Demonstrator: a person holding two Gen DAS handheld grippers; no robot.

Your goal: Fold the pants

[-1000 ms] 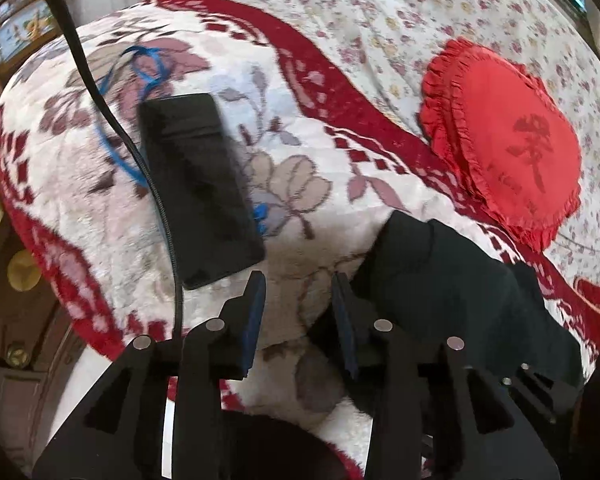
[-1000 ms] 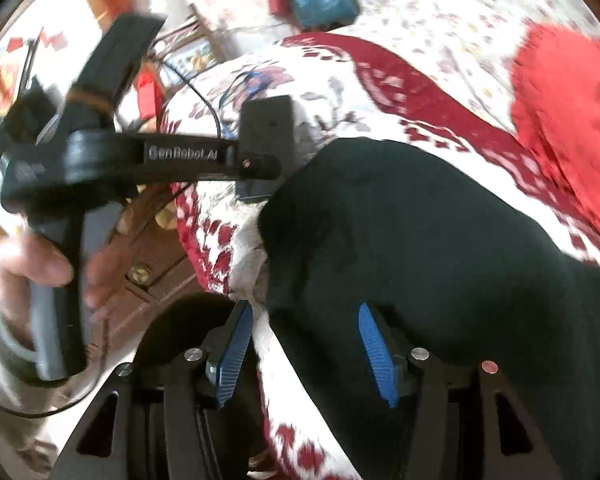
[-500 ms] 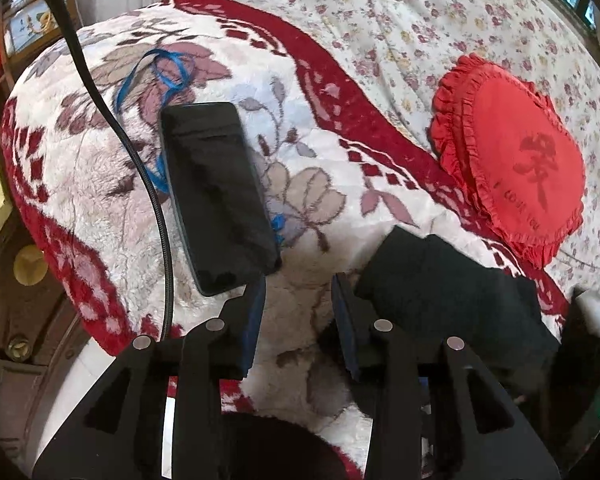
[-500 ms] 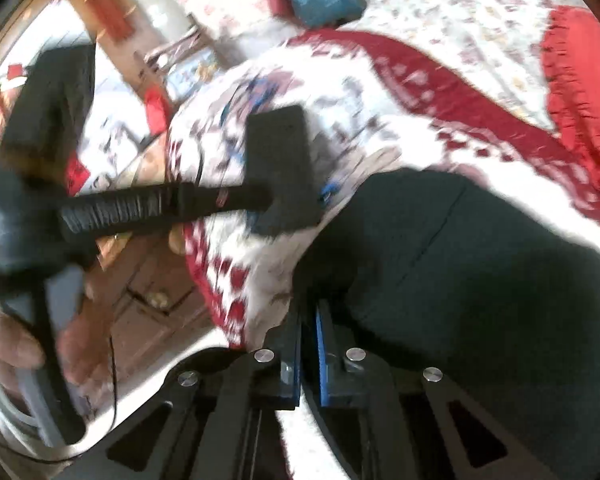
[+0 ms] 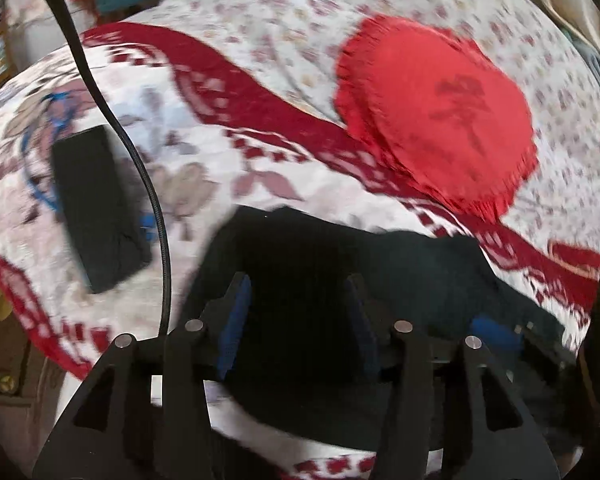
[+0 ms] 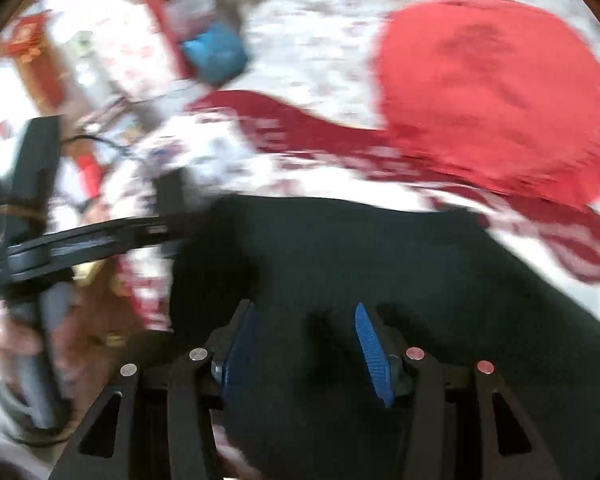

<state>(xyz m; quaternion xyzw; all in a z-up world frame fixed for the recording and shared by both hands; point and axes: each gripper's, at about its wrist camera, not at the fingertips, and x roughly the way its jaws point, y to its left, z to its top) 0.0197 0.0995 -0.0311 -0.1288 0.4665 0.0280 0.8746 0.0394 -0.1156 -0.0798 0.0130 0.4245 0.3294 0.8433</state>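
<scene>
The black pants (image 5: 340, 264) lie in a folded bundle on the floral red-and-white blanket (image 5: 228, 152) near the bed's edge. They also fill the lower part of the right wrist view (image 6: 380, 264). My left gripper (image 5: 296, 316) is open, its blue-padded fingers spread over the dark cloth. My right gripper (image 6: 304, 344) is open too, with the cloth between and below its fingers. In the right wrist view the left gripper's black body (image 6: 80, 240) reaches in from the left to the bundle's edge. Both views are motion-blurred.
A black phone (image 5: 96, 208) lies on the blanket to the left, with a blue cord (image 5: 40, 168) and a black cable (image 5: 140, 168) by it. A red heart-shaped cushion (image 5: 440, 112) sits behind the pants. The bed's edge drops to a wooden floor at left.
My right gripper was shut on the pants' edge half a second ago and has opened. My left gripper has moved right over the bundle and spread wider. Both views swung toward the cushion.
</scene>
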